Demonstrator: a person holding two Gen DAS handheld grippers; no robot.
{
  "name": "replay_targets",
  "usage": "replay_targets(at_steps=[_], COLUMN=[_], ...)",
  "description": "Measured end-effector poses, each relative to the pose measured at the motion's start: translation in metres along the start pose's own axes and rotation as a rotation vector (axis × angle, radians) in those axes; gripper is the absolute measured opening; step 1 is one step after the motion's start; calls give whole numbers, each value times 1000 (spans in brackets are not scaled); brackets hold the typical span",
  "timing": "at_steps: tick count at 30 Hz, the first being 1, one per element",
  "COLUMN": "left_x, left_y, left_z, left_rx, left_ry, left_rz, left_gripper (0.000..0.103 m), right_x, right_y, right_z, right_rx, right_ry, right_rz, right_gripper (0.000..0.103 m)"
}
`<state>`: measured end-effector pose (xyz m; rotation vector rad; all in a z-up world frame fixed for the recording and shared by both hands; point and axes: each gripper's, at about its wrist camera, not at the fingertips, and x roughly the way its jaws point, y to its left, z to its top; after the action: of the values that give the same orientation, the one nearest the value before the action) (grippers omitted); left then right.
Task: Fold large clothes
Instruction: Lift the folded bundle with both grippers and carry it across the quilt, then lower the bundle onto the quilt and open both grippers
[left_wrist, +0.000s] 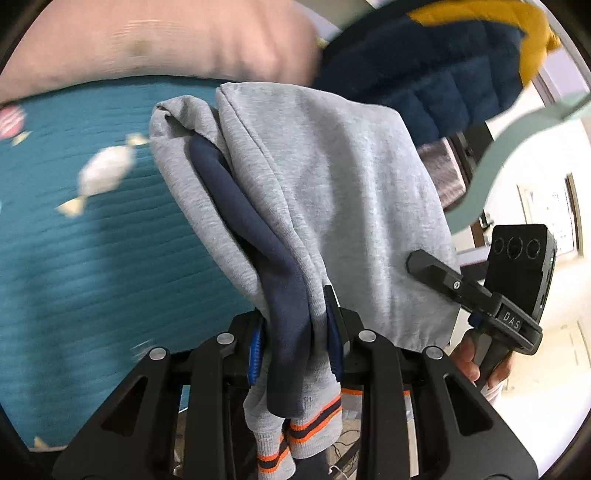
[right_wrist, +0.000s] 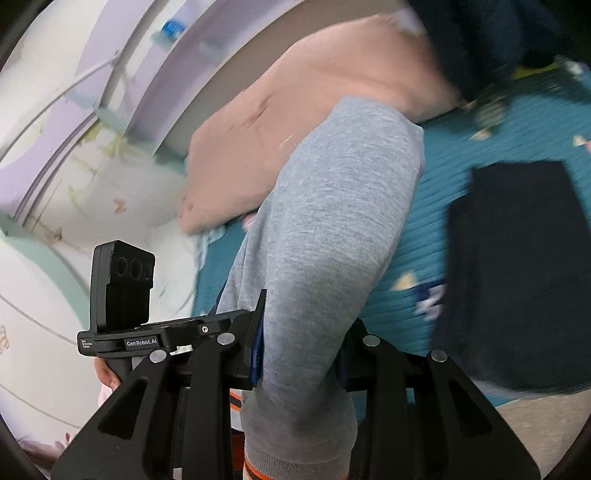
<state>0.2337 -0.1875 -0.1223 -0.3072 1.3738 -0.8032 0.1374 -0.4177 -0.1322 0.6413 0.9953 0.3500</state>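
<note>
A grey sweatshirt (left_wrist: 317, 192) with a navy inner layer and orange-and-navy striped hem is bunched up and held in the air over a teal bed cover (left_wrist: 92, 258). My left gripper (left_wrist: 295, 339) is shut on a gathered fold of it, the striped hem hanging down behind the fingers. My right gripper (right_wrist: 303, 354) is shut on another grey part of the sweatshirt (right_wrist: 332, 229). In the left wrist view the right gripper (left_wrist: 428, 266) shows at the right, pinching the cloth's edge. In the right wrist view the left gripper's body (right_wrist: 122, 295) shows at the left.
A pink pillow (left_wrist: 155, 44) lies at the head of the bed, also in the right wrist view (right_wrist: 314, 110). A navy and yellow plush item (left_wrist: 443, 62) is at top right. A dark folded garment (right_wrist: 517, 266) lies on the teal cover (right_wrist: 443, 206). A lilac headboard (right_wrist: 129, 92) stands left.
</note>
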Motion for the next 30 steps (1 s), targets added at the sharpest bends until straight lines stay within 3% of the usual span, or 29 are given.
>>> replay_targets(at_steps=[5,9,13,15,17,21,25,27,30], left_x=[78,122,164,182,208,250,243,232,201], left_y=[-54,-72,-68,-60,-47,-16,-19,-24,-43], left_z=[29,42,55,55,53,29,19,22,22], left_rx=[53,71,23,22,17,-23,42,70,184], left_ry=[63,85,81,77,120,243,199,197,120], left_rz=[-26,-42,-53,-30,38,145,169,197,307], left_gripper=[27,27,27,27,27,28,34,35,38], right_x=[-46,-62,-63,-55,-42,-1,-11,-26,-55], right_y=[-58,-109,-157,-184,-213,-265,-270,-258,-226], right_z=[18,29,39,40,37,15,-4,-5,-3], right_rx=[15,58,99,126,168,268,291,284,186], right_ry=[-45,-60,-59,-42,-12,134,95,69,-30], right_rz=[-78,-95,-95,-103,-126,-294,-313,-385,-508], right_gripper=[28,28,28,28,28,34,44,44,45])
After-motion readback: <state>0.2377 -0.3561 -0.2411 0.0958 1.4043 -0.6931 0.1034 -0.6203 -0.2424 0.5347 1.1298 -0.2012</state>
